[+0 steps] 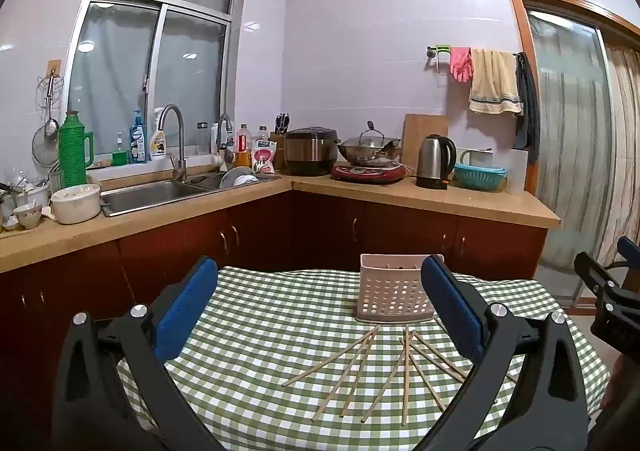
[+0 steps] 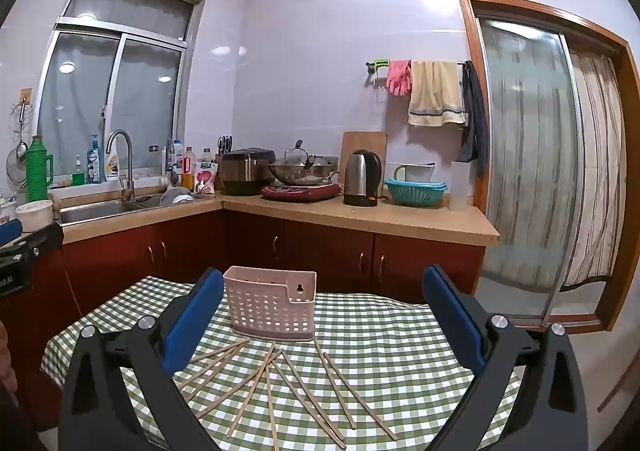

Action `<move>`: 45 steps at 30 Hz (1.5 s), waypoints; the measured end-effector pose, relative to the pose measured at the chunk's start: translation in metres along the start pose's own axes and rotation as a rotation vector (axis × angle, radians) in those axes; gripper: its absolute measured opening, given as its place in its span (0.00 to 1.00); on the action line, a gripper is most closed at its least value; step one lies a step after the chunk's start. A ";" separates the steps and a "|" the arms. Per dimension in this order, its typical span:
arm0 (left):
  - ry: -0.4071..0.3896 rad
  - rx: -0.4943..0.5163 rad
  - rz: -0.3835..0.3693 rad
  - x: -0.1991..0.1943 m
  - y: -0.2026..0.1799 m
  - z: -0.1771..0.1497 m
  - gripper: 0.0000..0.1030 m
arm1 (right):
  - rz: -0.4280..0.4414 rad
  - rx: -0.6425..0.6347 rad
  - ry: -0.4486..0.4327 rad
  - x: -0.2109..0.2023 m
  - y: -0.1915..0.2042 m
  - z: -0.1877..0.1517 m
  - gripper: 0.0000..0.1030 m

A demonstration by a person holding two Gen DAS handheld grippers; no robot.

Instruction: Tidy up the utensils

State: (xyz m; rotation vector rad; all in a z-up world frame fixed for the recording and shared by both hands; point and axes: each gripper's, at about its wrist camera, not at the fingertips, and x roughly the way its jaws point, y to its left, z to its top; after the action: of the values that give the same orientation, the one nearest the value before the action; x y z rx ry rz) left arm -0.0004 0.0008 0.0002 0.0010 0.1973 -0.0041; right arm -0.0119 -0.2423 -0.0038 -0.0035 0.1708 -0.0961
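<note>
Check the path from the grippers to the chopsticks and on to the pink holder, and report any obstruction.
Nothing visible blocks either path. The left gripper and right gripper hover open above the chopsticks, which lie fanned on the checked tablecloth directly before the perforated holder. Its top is open.

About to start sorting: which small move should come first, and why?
Probably lower the right gripper onto one outer chopstick. Both grippers are open and empty, the left gripper too; the chopsticks lie fanned on the cloth in front of the holder.
</note>
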 end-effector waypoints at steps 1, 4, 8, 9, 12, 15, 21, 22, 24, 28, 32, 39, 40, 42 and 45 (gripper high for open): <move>0.010 -0.001 -0.001 0.001 0.000 0.000 0.96 | 0.000 0.000 -0.003 -0.001 0.000 0.001 0.94; 0.011 -0.001 -0.002 0.001 0.000 0.000 0.96 | -0.001 0.002 0.001 -0.002 0.000 0.003 0.94; 0.006 0.001 -0.005 -0.005 0.000 0.002 0.96 | -0.002 -0.011 -0.012 -0.010 0.001 0.009 0.94; 0.002 0.001 -0.005 -0.010 -0.001 0.007 0.96 | -0.003 -0.011 -0.013 -0.012 0.001 0.010 0.94; -0.005 -0.004 -0.008 -0.012 -0.001 0.010 0.96 | -0.003 -0.009 -0.018 -0.013 0.000 0.014 0.94; -0.007 -0.008 -0.014 -0.014 0.000 0.007 0.96 | -0.008 -0.012 -0.024 -0.020 0.003 0.019 0.94; -0.009 -0.010 -0.016 -0.016 0.000 0.007 0.96 | -0.006 -0.013 -0.026 -0.021 0.002 0.019 0.94; -0.010 -0.008 -0.017 -0.016 0.000 0.006 0.96 | -0.007 -0.013 -0.026 -0.022 0.002 0.019 0.94; -0.011 -0.007 -0.013 -0.016 0.000 0.006 0.96 | -0.005 -0.012 -0.025 -0.022 0.002 0.019 0.94; -0.012 -0.008 -0.013 -0.016 -0.002 0.005 0.96 | -0.006 -0.012 -0.025 -0.022 0.002 0.019 0.94; -0.011 -0.008 -0.012 -0.016 -0.001 0.006 0.96 | -0.003 -0.013 -0.023 -0.023 0.001 0.018 0.94; -0.010 -0.008 -0.015 -0.017 -0.003 0.005 0.96 | -0.004 -0.012 -0.022 -0.022 0.002 0.017 0.94; -0.010 -0.008 -0.015 -0.017 -0.003 0.005 0.96 | -0.004 -0.012 -0.021 -0.023 0.002 0.017 0.94; -0.010 -0.009 -0.015 -0.017 -0.002 0.006 0.96 | -0.006 -0.013 -0.023 -0.022 0.003 0.016 0.94; -0.010 -0.009 -0.015 -0.017 -0.002 0.005 0.96 | -0.005 -0.013 -0.023 -0.021 0.003 0.015 0.94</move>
State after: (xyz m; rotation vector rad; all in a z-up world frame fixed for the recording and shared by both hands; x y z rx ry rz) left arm -0.0159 -0.0015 0.0084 -0.0097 0.1877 -0.0179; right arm -0.0300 -0.2370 0.0150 -0.0175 0.1485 -0.1002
